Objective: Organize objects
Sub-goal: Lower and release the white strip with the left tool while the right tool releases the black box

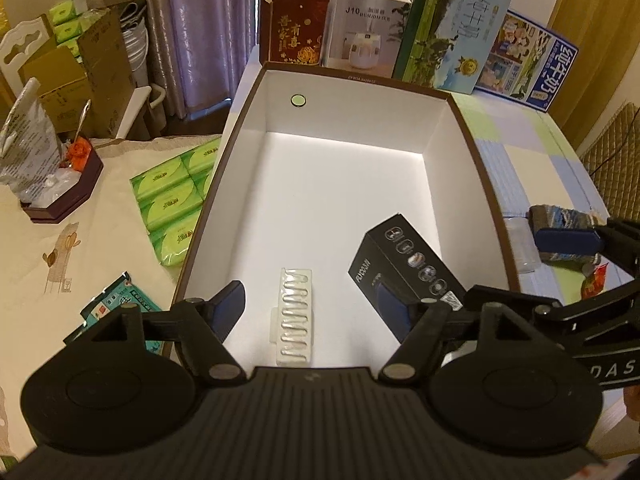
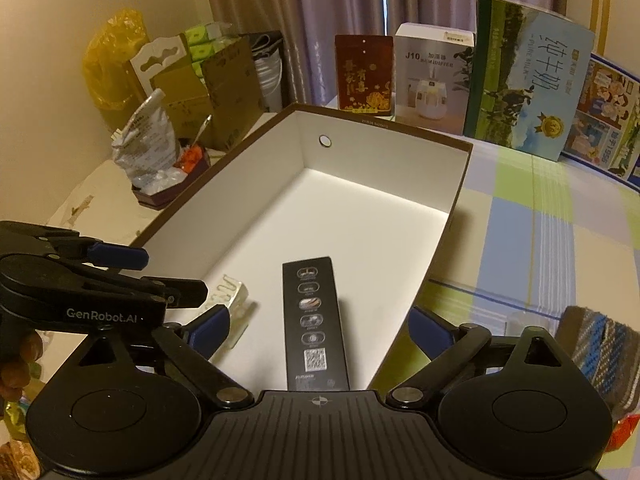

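Observation:
A large box (image 1: pixel 248 92) with brown outside and white inside stands open on the table. In it lie a clear blister pack (image 1: pixel 295 316) and a long black carton (image 1: pixel 404 264). My left gripper (image 1: pixel 314 308) is open and empty above the box's near end, its fingers either side of the blister pack. In the right wrist view the black carton (image 2: pixel 314 320) lies between the fingers of my right gripper (image 2: pixel 320 330), which is open and empty above the box (image 2: pixel 460 196). The blister pack (image 2: pixel 232 294) lies left of it.
Green tissue packs (image 1: pixel 172 196) and a teal packet (image 1: pixel 116 304) lie left of the box. A striped knitted item (image 2: pixel 604 356) and a clear bottle (image 1: pixel 520 244) lie to its right. Printed cartons (image 2: pixel 434 80) stand along the back. A dark tray with bags (image 2: pixel 160 184) stands at left.

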{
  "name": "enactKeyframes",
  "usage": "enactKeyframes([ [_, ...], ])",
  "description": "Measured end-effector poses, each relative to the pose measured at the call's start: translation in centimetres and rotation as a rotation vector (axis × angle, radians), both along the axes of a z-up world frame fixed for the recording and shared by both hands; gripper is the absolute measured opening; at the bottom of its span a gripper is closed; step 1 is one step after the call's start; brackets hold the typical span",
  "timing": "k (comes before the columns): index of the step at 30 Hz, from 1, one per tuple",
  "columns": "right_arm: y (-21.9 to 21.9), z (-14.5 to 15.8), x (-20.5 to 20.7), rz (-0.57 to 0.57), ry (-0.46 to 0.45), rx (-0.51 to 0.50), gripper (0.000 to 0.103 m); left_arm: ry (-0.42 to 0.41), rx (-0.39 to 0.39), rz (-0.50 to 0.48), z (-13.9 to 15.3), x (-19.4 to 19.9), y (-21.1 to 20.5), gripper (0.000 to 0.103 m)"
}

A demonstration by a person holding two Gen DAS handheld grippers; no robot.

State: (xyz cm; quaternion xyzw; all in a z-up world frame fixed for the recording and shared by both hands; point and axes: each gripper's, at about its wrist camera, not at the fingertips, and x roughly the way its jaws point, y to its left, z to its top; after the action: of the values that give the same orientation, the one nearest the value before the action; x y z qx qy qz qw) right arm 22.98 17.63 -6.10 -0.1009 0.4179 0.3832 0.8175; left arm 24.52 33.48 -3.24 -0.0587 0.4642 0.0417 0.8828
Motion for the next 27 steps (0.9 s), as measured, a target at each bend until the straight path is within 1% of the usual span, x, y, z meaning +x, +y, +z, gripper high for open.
enactKeyframes([
  [3, -0.9, 0.6, -0.6, 0.009, 0.003, 0.022, 0.095, -0.015, 0.002, 0.019, 0.7, -1.3, -0.8, 0.074],
  [15, -6.4, 2.6, -1.5, 0.037, 0.012, 0.08, 0.097, -0.037, 0.0, 0.077, 2.3, -5.0, -5.5, 0.075],
  [27, -12.1, 3.1, -1.5, 0.067, 0.037, 0.09, 0.097, -0.027, -0.015, 0.112, 2.6, -7.1, -10.9, 0.075],
])
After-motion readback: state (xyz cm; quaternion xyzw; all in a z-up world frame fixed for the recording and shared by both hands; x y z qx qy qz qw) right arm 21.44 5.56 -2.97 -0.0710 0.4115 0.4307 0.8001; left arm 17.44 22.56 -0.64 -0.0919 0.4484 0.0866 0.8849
